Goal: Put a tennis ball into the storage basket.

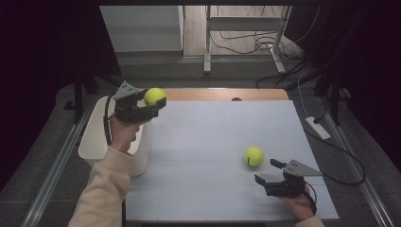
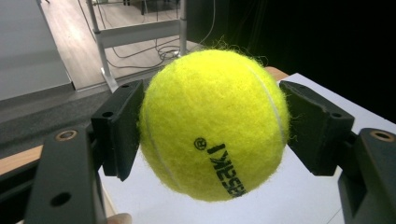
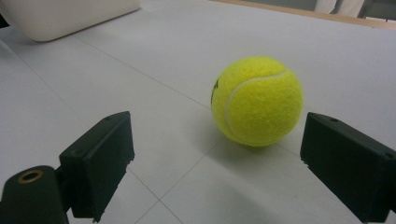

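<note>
felt on the held tennis ball [image 2: 212, 126] looks grippy and springy; it is likely light, best pinched across its widest part, as the left gripper [image 1: 147, 106] does now, closed on it above the table's far-left corner beside the white bin [image 1: 94, 142]. two balls in all: the second ball [image 3: 257, 100] rests on the table [image 1: 208, 142], just ahead of the right gripper [image 1: 266, 171], whose jaws stand wide and empty. one bin.

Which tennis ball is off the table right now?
The ball clamped in the left gripper, raised near the white bin; the other ball rests on the table.
</note>
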Demonstrator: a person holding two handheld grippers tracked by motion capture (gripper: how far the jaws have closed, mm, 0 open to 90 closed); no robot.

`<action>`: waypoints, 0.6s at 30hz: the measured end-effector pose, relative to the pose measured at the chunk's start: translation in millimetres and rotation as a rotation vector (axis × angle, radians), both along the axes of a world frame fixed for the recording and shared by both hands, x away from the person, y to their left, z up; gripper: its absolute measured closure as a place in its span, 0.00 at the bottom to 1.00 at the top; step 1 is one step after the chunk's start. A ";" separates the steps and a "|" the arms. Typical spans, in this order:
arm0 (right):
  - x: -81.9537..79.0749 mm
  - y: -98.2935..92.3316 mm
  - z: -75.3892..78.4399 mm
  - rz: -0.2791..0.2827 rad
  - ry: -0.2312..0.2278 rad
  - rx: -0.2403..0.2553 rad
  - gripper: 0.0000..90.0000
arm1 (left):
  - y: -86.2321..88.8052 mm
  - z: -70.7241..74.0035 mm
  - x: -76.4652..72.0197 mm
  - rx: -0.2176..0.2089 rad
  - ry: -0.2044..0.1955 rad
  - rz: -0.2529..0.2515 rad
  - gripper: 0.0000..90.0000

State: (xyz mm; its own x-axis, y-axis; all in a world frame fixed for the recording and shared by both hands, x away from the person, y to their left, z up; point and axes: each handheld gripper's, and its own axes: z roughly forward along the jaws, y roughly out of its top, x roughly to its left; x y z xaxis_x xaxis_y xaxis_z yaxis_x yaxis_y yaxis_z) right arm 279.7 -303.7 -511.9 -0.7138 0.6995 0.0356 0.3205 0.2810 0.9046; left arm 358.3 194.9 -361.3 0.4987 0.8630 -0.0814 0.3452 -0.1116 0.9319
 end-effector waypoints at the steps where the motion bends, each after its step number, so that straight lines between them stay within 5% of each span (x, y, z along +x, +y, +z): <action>1: 0.4 -0.2 0.0 0.000 -0.002 0.000 0.11 | 0.8 0.1 0.3 -0.001 0.001 0.003 0.31; 18: 0.2 -0.1 0.1 -0.001 -0.003 -0.001 0.11 | 22.1 -1.8 4.9 0.014 0.015 0.069 0.31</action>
